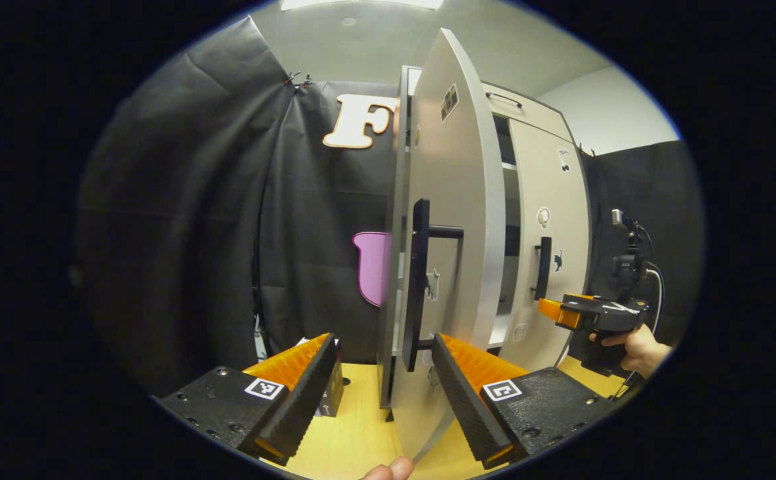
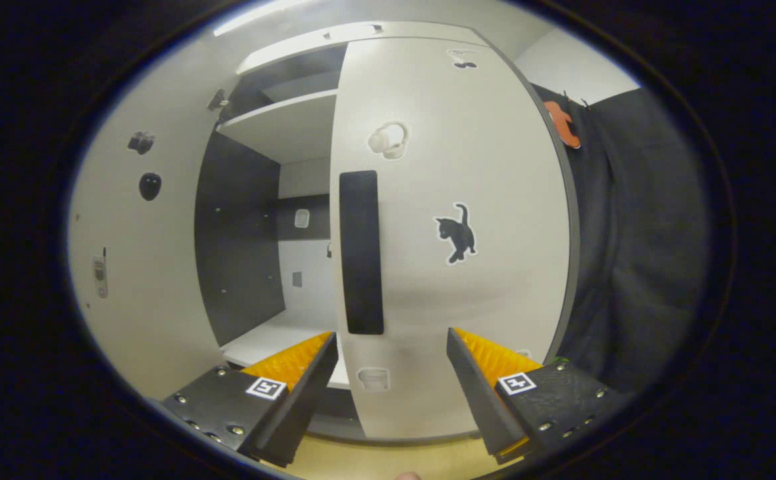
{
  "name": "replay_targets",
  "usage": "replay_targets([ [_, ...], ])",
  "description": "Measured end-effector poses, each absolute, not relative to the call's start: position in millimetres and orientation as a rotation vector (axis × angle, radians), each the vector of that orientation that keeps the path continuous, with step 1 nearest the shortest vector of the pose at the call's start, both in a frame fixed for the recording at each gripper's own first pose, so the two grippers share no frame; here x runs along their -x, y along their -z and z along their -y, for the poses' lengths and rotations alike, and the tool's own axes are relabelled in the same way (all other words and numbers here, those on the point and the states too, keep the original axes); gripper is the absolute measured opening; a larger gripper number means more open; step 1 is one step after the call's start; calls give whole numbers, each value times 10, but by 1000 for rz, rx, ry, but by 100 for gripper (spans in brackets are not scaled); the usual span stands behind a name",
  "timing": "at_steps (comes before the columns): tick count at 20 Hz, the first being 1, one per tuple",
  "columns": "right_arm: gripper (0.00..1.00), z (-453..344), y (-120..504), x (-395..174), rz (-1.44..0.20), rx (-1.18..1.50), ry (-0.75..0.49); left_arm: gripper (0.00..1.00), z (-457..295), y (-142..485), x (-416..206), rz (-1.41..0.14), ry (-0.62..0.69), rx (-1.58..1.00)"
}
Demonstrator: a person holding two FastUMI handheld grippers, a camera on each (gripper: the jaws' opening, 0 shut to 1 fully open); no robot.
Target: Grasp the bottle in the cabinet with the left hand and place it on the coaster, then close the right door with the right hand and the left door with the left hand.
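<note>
Our left gripper [image 1: 383,387] stands wide open and empty, its fingers straddling the edge of the left door [image 1: 451,220], which swings out ahead of us, edge-on. Its black bar handle [image 1: 417,283] rises just above the finger gap. We judge the panel stiff, light on its hinges and smooth-faced, so pushing flat on the face or hooking that handle should serve best.

Further right, our right gripper [image 2: 388,380] is also open and empty, facing the right door [image 2: 455,233], which looks nearly closed; its handle [image 2: 361,252] sits just above the gap. Beyond lie bare cabinet shelves [image 2: 281,123]. We cannot tell where the bottle or coaster is. Nothing appears to block the doors' swing.
</note>
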State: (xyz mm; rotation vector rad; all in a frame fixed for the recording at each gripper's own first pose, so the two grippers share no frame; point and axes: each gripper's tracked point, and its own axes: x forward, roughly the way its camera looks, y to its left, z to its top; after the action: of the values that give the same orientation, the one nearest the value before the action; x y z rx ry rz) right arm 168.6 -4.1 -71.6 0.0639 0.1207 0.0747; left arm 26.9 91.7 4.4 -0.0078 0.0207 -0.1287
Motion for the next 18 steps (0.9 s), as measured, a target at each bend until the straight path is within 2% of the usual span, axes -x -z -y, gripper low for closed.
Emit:
replay_targets([
  [3,100,82,750,-1417,-133,-70,-102,93,-764,-29,-292,-28,161,22],
  [4,96,119,756,-1338,-136,-66,-104,93,-715,-25,-297,-28,168,18],
  [5,100,154,765,-1275,-136,-63,-111,93,-659,-32,-312,-26,176,13],
  [11,100,371,857,-985,-177,-116,-130,93,-261,8,-415,-29,214,-2],
  [12,100,418,852,-960,-174,-116,-131,88,-209,1,-425,-27,215,-10],
  [13,100,485,856,-939,-173,-110,-123,93,-150,13,-452,-25,213,-16],
  [18,100,719,886,-821,-188,-119,-103,93,99,27,-565,-12,195,-50],
])
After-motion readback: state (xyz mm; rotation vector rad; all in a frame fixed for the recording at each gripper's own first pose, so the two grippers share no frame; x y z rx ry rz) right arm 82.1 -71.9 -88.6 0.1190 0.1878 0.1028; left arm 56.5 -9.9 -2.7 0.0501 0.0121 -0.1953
